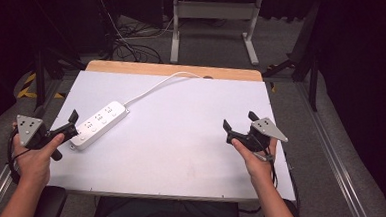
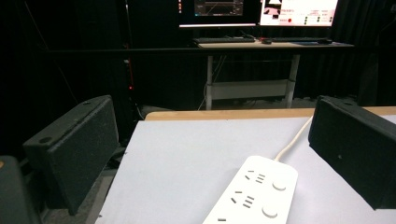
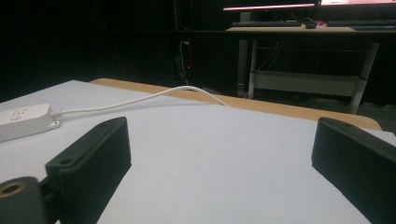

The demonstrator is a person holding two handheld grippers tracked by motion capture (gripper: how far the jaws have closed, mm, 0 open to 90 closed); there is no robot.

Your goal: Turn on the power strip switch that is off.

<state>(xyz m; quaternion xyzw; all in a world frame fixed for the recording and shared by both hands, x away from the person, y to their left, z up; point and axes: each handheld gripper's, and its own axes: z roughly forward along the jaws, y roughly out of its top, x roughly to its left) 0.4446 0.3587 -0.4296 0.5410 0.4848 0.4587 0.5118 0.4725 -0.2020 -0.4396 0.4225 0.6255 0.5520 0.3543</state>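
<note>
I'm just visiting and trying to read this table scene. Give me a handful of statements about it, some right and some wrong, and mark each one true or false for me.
1. A white power strip lies on the left part of the table. True.
2. The right gripper is clamped on the strip. False: its jaws stand open over bare table, well apart from the strip.
3. The strip's white cord runs toward the table's far edge. True.
4. The left gripper is shut tight. False: the left gripper view shows its jaws wide apart, with the strip's end between and ahead of them.
5. A plug sits in one of the strip's sockets. False: the sockets that show are empty.
</note>
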